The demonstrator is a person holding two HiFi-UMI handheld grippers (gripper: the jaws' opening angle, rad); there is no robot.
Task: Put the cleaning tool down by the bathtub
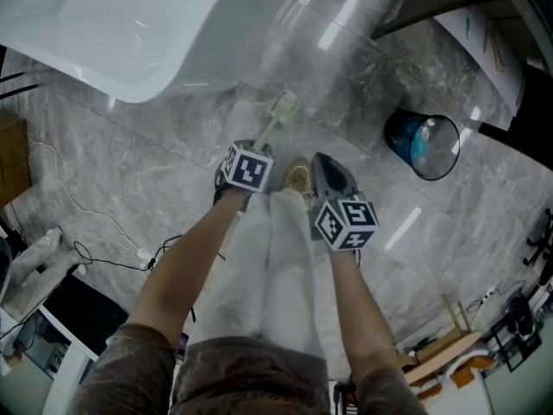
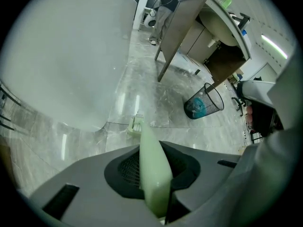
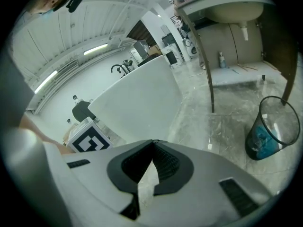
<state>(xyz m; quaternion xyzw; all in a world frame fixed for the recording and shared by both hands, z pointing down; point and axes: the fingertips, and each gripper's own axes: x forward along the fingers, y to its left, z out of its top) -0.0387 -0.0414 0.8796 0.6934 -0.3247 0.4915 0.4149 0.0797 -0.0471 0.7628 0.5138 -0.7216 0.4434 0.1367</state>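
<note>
The left tool (image 2: 152,150) is clenched on the pale green handle of the cleaning brush (image 2: 150,176). Its bristled head points down at the marble floor (image 1: 121,158), just off the bathtub's (image 1: 112,33) rounded end; I cannot tell whether it touches. The right tool (image 3: 152,144) is closed on nothing. The setting-down step seems in hand: lower the brush flat beside the tub, then release.

I log the bathtub (image 1: 112,41) as glossy, smooth white; the floor (image 1: 121,162) polished grey marble, reflective; the cleaning tool (image 2: 154,174) smooth pale-green plastic; the bin (image 1: 423,145) black wire mesh.
</note>
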